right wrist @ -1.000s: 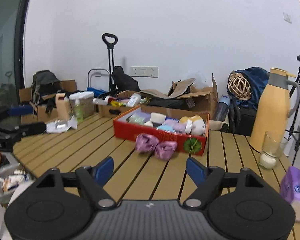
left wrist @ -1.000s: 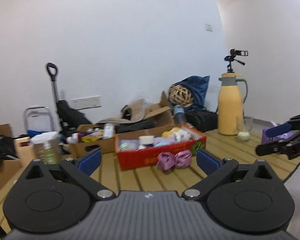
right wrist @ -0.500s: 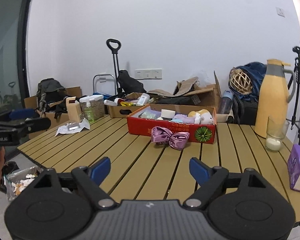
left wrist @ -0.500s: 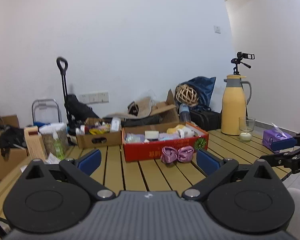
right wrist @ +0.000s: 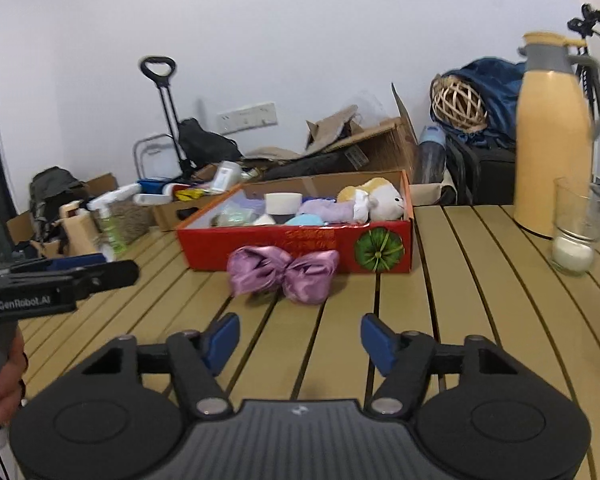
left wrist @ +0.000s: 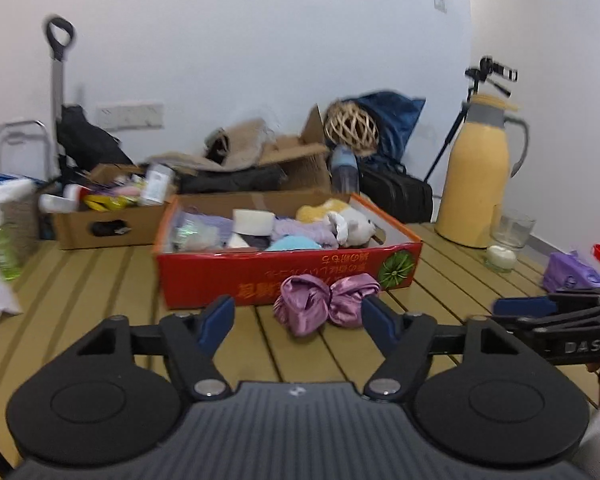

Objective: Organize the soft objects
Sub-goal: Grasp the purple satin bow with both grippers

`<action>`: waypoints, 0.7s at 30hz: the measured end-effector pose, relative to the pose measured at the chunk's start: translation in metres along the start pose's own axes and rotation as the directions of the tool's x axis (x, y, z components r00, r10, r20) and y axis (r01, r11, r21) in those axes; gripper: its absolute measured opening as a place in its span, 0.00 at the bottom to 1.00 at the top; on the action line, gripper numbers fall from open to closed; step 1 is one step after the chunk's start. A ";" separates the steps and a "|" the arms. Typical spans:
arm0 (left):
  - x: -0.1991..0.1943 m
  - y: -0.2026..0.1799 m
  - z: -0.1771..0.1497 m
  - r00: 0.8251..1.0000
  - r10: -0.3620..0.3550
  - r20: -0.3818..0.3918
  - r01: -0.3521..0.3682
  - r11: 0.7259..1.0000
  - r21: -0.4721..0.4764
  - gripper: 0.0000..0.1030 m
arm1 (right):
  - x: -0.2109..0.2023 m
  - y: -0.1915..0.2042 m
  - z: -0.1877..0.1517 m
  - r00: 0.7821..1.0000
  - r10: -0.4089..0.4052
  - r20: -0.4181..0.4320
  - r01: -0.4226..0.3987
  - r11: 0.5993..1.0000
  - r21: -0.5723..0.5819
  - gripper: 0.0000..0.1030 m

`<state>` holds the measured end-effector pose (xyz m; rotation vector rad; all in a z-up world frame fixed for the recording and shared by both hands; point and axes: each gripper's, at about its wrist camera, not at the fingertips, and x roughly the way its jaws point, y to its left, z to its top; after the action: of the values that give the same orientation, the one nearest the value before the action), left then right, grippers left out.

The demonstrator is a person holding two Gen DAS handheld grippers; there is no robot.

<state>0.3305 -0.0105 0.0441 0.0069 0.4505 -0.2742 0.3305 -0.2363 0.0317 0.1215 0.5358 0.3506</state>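
One bow [left wrist: 326, 304], one red box [left wrist: 288, 272], two tongs [right wrist: 300, 338].

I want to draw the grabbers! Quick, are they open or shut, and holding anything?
Left gripper: open, holding nothing, with the purple bow lying just ahead of it.
Right gripper: open, holding nothing.

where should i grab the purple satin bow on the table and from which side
Probably at the pinched centre knot of the purple bow, where the two puffy loops meet and the fabric is narrowest. Come from above and the near side, since the red box stands right behind it. The open left gripper is already lined up closest.
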 end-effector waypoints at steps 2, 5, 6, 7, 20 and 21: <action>0.039 0.005 0.008 0.998 -0.019 -0.055 0.018 1.000 -0.025 0.61 | 0.035 -0.007 0.014 1.000 0.002 -0.011 -0.002 1.000 0.007 0.55; 0.094 0.016 0.009 0.989 -0.051 -0.141 0.043 0.997 -0.061 0.57 | 0.088 -0.015 0.033 0.999 -0.009 -0.042 0.011 0.999 0.033 0.47; 0.107 0.019 0.007 0.985 -0.051 -0.164 0.040 0.997 -0.071 0.49 | 0.103 -0.016 0.037 0.999 -0.009 -0.047 0.010 1.000 0.027 0.45; 0.119 0.023 0.006 0.982 -0.053 -0.182 0.038 0.996 -0.084 0.47 | 0.118 -0.018 0.039 0.998 -0.013 -0.053 0.014 1.000 0.022 0.43; 0.136 0.034 -0.006 0.977 -0.127 -0.171 0.102 0.984 -0.145 0.09 | 0.172 -0.033 0.031 0.992 0.075 -0.104 -0.056 0.984 0.169 0.12; 0.130 0.031 -0.005 0.979 -0.114 -0.168 0.090 0.986 -0.141 0.09 | 0.168 -0.031 0.031 0.992 0.070 -0.103 -0.054 0.986 0.159 0.12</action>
<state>0.4490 -0.0146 -0.0178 -0.1232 0.6454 -0.3459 0.4908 -0.2056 -0.0282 0.2718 0.6677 0.3775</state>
